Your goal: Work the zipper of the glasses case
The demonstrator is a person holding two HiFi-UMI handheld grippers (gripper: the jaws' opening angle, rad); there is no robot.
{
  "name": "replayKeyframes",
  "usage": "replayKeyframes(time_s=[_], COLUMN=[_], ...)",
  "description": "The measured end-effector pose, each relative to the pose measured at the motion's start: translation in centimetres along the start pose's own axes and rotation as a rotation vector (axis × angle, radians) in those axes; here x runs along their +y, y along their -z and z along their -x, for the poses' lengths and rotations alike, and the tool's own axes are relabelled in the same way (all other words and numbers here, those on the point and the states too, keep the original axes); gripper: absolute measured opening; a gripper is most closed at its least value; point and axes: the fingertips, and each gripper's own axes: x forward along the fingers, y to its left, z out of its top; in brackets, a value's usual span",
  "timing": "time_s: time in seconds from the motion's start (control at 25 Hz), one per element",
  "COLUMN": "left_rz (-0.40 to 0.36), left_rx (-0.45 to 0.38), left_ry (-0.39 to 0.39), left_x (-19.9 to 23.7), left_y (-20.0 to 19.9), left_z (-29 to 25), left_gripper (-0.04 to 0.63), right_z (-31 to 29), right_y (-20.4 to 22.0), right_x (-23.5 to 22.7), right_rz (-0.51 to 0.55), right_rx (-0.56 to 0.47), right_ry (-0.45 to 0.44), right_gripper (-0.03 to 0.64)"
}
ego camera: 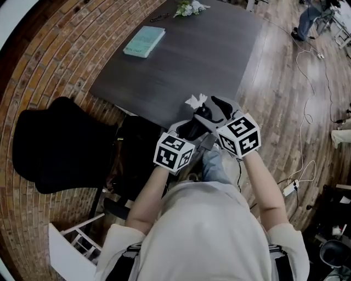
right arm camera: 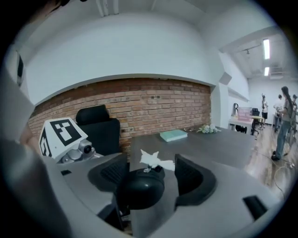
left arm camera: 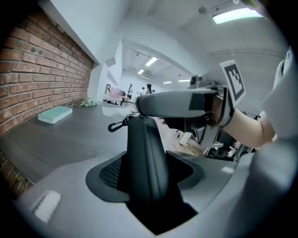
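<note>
The black glasses case (ego camera: 193, 128) hangs just off the near edge of the dark table (ego camera: 181, 66), between both grippers. In the left gripper view the case (left arm camera: 145, 153) stands lengthwise between the jaws, its carabiner clip (left arm camera: 118, 125) at the far end. My left gripper (left arm camera: 146, 169) is shut on the case's sides. In the right gripper view I see the case's rounded end (right arm camera: 139, 189) with the small zipper pull (right arm camera: 148, 170) on top. My right gripper (right arm camera: 151, 179) is open around that end, and a gap shows beside its right pad (right arm camera: 193, 179).
A crumpled white paper (ego camera: 196, 100) lies on the table just beyond the case. A teal book (ego camera: 144, 41) and flowers (ego camera: 189, 7) lie at the far side. A black chair (ego camera: 60, 145) stands left by the brick wall. Cables (ego camera: 304, 126) run over the wooden floor at right.
</note>
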Motion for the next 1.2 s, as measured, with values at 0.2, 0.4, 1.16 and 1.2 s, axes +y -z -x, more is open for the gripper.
replayKeyframes(time_s=[0.2,0.4,1.16,1.2], left_rz=[-0.02,-0.054,-0.026,-0.023], left_rx=[-0.018,-0.038,-0.056,-0.054], left_ry=[0.001,-0.011,0.0,-0.003], left_x=[-2.3,-3.4,-3.5,-3.3], left_y=[1.4,1.9,2.4,2.4], left_z=[2.0,3.4,4.2,4.2], left_gripper=[0.264,0.264,0.262,0.261], right_z=[-0.6,-0.7,0.4,0.6], right_y=[0.6,1.5,-1.7,-2.0], right_x=[2.6,3.4,4.2,4.2], right_rz=[0.027,-0.097,0.023,0.024], right_rx=[0.117,0.203,0.188,0.18], right_ry=[-0.005,-0.006,-0.02,-0.028], right_gripper=[0.305,0.319,0.044,0.044])
